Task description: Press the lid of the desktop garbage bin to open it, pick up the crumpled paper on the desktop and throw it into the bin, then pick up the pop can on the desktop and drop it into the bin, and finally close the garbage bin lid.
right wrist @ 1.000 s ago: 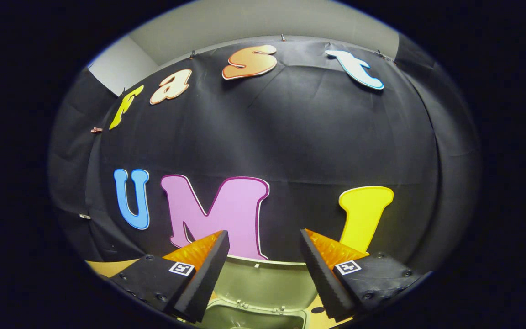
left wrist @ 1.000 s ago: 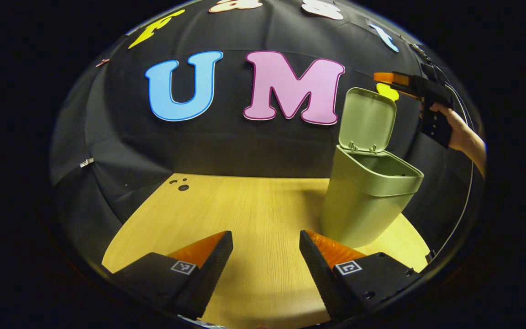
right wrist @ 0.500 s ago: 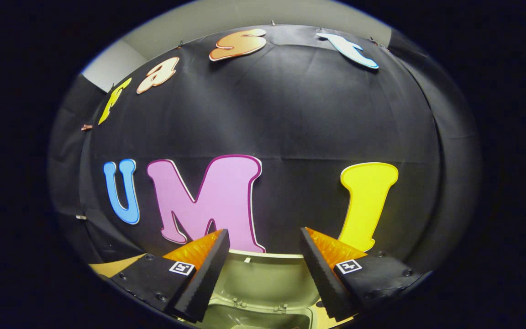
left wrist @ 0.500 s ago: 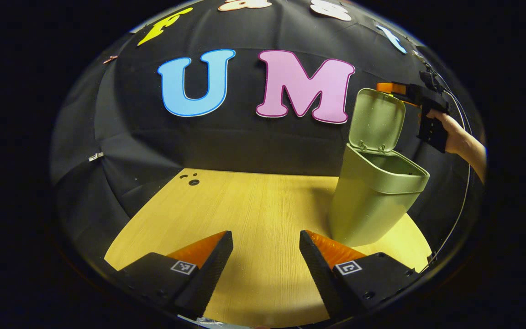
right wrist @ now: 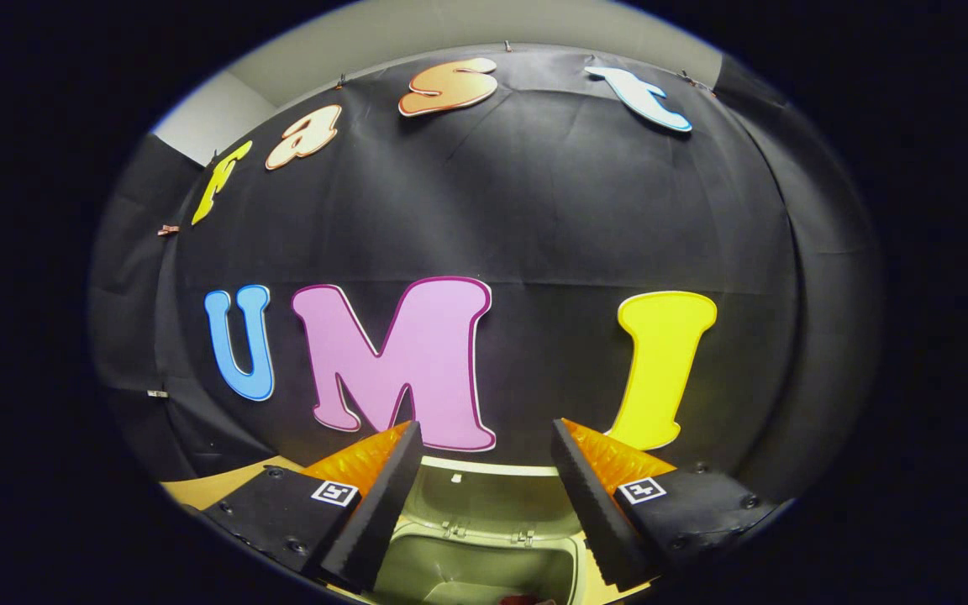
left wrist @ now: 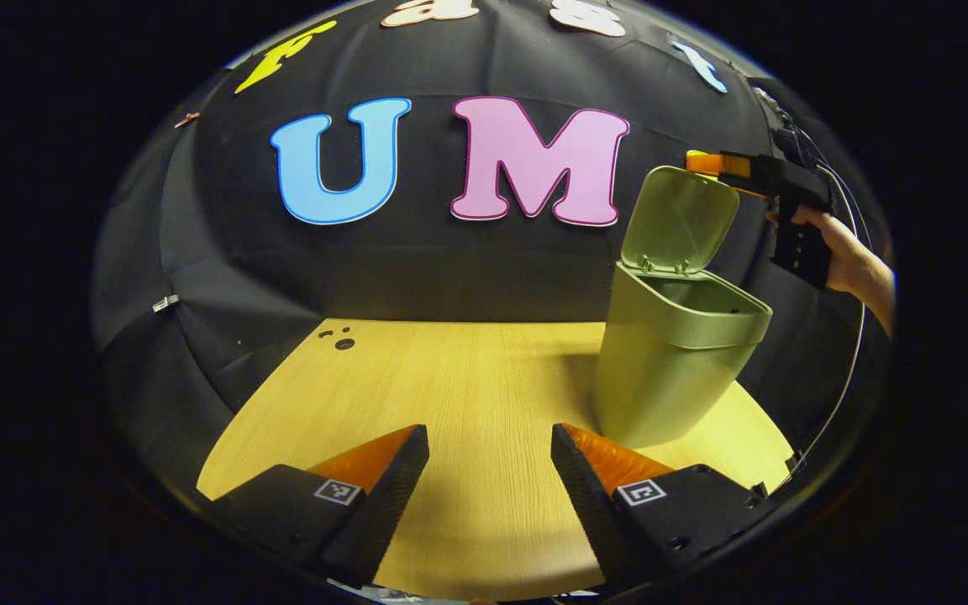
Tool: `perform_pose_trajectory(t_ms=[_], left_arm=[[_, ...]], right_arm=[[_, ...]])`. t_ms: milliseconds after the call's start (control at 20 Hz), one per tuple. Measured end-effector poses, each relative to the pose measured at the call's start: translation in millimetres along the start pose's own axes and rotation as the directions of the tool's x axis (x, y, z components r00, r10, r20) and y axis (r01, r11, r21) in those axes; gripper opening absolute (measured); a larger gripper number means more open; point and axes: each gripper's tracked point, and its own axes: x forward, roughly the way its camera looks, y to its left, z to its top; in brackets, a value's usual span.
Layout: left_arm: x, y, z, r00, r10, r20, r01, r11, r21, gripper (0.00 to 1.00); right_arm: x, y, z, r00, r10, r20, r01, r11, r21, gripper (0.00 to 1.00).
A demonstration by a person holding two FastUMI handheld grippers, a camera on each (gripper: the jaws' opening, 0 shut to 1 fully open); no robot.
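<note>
A: Left gripper (left wrist: 490,470) gapes wide over the wooden table (left wrist: 450,386), nothing between its fingers. Bin (left wrist: 673,361) stands ahead, to its right, lid (left wrist: 679,218) raised.

B: Right gripper (right wrist: 486,466) likewise wide and empty, just above the open bin, near the lid's top edge.

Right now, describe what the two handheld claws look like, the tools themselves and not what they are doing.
The left claw has two wedge-shaped fingers with ridged inner faces, on blocky black mounts that each carry a small square black-and-white marker. The right claw is built the same way. In the left gripper view the right claw shows a black pistol-style body in a bare hand, with a thin cable trailing down.
</note>
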Motion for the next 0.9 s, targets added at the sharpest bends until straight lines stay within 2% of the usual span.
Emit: perform_pose_trajectory(t_ms=[500, 900], left_arm=[[-0.4, 11.1, 2.0, 0.999, -0.048, 0.005, 0.048, 0.999, 0.006, 0.95], [3.0, 2.3, 4.3, 0.995, -0.104, 0.008, 0.104, 0.994, 0.043, 0.94]], right_arm=[[-52.5, 15.9, -40.6, 0.989, 0.012, -0.148, -0.01, 1.0, 0.014, 0.98], [-79.7, 27.8, -90.3, 0.949, 0.029, -0.314, -0.019, 0.999, 0.035, 1.0]])
